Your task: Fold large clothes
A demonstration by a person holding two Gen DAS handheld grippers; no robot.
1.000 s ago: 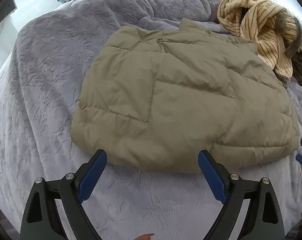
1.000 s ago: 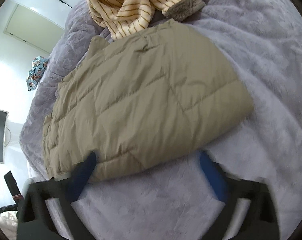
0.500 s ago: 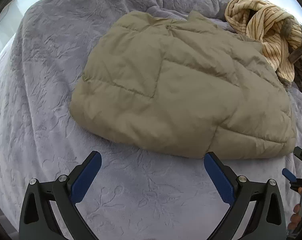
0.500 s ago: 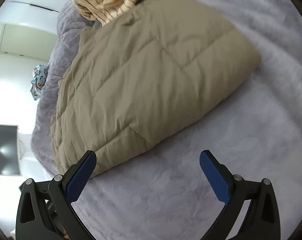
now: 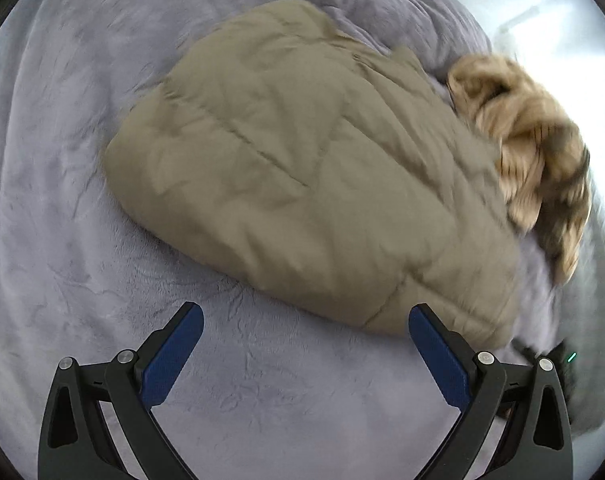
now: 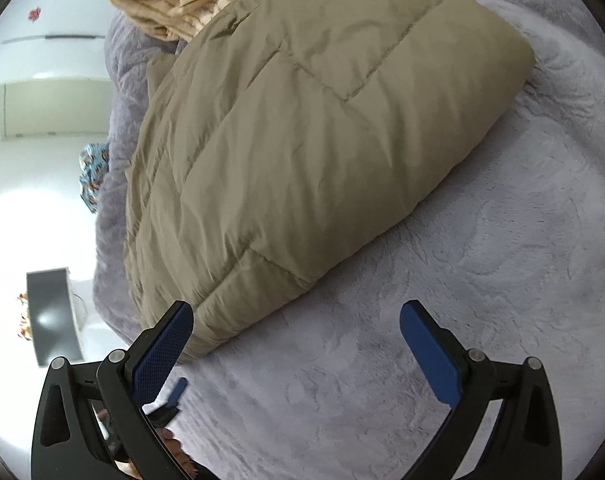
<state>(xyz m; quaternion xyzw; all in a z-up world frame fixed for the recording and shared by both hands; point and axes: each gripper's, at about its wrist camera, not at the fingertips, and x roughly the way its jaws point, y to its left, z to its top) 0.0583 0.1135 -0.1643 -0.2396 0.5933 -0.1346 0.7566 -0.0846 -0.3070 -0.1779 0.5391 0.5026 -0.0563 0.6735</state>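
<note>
- Jacket [image 5: 310,184], khaki and quilted, lies folded on the grey bed cover [image 5: 62,240], filling the middle of my left wrist frame.
- Left hand-held gripper [image 5: 305,354] at lower centre: jaws have just been opening, now spread wide with only cover between them; the jacket's near edge lies just beyond the tips.
- Striped sweater [image 5: 518,128] is bunched at the right, touching the jacket.
- Right hand-held gripper [image 6: 296,350] gapes too, its left pad [image 6: 162,344] at the jacket's lower corner.

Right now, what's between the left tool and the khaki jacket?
Only bare purple blanket separates the open left tool from the jacket, seen in the left wrist view.
</note>
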